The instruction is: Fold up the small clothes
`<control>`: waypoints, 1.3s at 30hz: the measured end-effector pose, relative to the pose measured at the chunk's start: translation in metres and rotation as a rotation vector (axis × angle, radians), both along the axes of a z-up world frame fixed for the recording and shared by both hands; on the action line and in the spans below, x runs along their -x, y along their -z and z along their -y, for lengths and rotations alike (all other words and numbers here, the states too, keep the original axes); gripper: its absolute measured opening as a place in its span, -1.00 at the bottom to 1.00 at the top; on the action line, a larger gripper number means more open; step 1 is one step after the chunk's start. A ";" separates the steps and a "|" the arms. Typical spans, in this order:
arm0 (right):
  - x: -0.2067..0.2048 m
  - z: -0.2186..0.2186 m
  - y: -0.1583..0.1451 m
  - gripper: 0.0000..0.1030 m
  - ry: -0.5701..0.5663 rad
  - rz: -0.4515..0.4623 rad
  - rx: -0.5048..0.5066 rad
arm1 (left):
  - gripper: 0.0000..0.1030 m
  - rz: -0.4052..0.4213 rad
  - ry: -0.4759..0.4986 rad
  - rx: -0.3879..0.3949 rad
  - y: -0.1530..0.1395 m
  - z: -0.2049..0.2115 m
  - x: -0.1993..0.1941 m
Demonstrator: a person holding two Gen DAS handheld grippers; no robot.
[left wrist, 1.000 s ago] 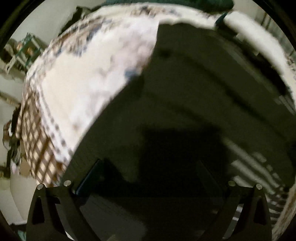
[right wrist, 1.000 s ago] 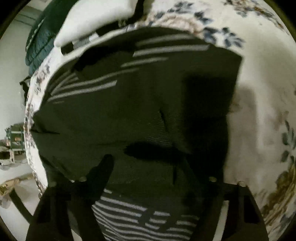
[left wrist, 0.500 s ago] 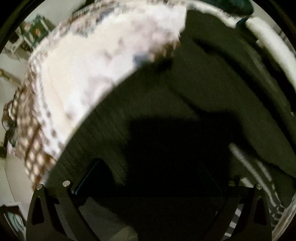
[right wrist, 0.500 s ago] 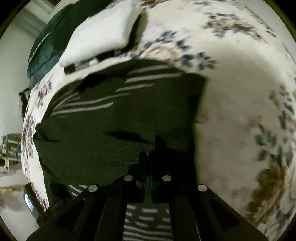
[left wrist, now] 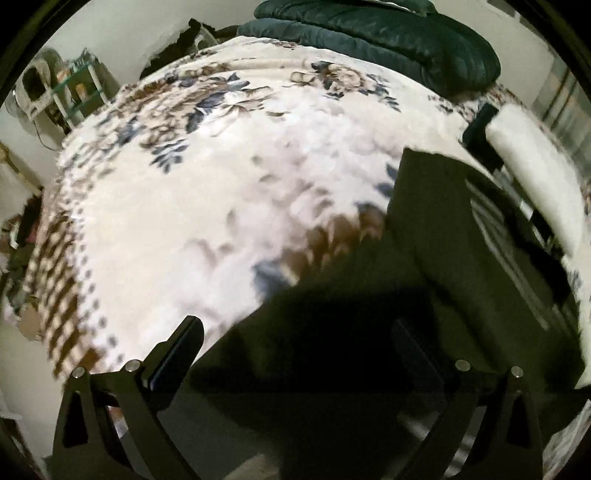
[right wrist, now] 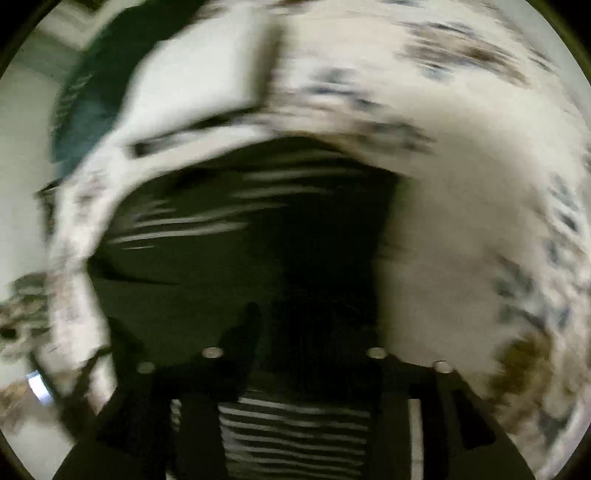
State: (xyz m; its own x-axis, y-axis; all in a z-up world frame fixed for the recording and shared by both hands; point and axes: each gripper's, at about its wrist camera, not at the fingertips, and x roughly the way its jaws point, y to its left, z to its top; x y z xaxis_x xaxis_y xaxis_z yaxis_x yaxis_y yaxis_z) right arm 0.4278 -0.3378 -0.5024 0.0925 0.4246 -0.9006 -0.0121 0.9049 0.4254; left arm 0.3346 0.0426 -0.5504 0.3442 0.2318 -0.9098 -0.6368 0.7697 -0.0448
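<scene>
Dark green-black cloth, the striped garment (left wrist: pixel 461 236), lies spread on the floral bedspread (left wrist: pixel 229 192) of a bed, its pale stripes showing toward its far side in the right wrist view (right wrist: pixel 192 225), which is heavily blurred. Taking the garment as the landmark: the bedspread's white field with blue and brown flowers runs out from its left edge in the left wrist view, a dark green quilt (left wrist: pixel 388 33) is heaped well beyond its far edge, and a white folded piece (left wrist: pixel 524 162) lies just past its far right corner.

Left claw (left wrist: pixel 295 339) hangs over the garment's near edge with its fingers wide apart; one finger (left wrist: pixel 181 347) stands out against the bedspread, the other is dim against the dark cloth, and nothing is pinched between them.

Right claw (right wrist: pixel 314 332) sits above the garment's near part, and its fingers have just been parting. They stand partly apart, with no fold of cloth seen clamped between them, though the blur and darkness make contact hard to judge.
</scene>
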 end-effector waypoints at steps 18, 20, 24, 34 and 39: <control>-0.077 -0.239 0.050 -0.90 -0.467 -0.017 -0.163 | -0.68 0.104 0.105 0.190 0.036 -0.018 -0.021; -0.082 -0.230 0.042 -0.90 -0.408 0.012 -0.163 | -0.68 0.096 0.111 0.191 0.037 -0.018 -0.023; -0.100 -0.202 0.032 -0.91 -0.263 0.034 -0.160 | -0.68 0.092 0.118 0.199 0.039 -0.021 -0.027; -0.131 -0.201 0.047 -0.67 -0.235 -0.073 -0.157 | -0.67 0.110 0.159 0.219 0.016 -0.026 -0.036; -0.136 -0.182 0.026 -0.01 -0.234 -0.055 -0.178 | 0.17 0.178 0.242 0.280 -0.004 -0.033 -0.066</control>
